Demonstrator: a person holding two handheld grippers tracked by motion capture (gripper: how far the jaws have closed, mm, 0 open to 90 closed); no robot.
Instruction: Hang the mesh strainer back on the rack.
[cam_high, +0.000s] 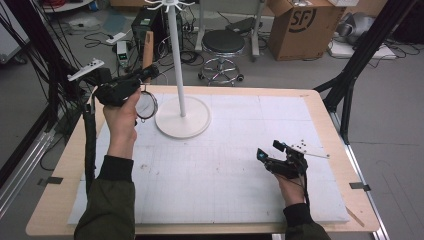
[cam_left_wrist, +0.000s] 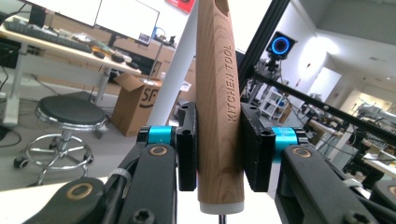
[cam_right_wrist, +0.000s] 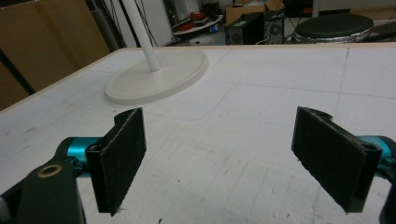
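My left gripper (cam_left_wrist: 218, 147) clamped on wooden handle (cam_left_wrist: 218, 102), raised beside stand (cam_high: 182, 117) | my right gripper (cam_right_wrist: 233, 161) jaws apart, over table (cam_high: 320, 107)

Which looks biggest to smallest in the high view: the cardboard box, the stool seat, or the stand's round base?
1. Cardboard box, clearly the largest.
2. Round base of the white stand.
3. Stool seat, slightly smaller.
The box and stool sit farther from the camera, so real sizes may differ.

"KITCHEN TOOL" on wooden handle (cam_left_wrist: 219, 107)
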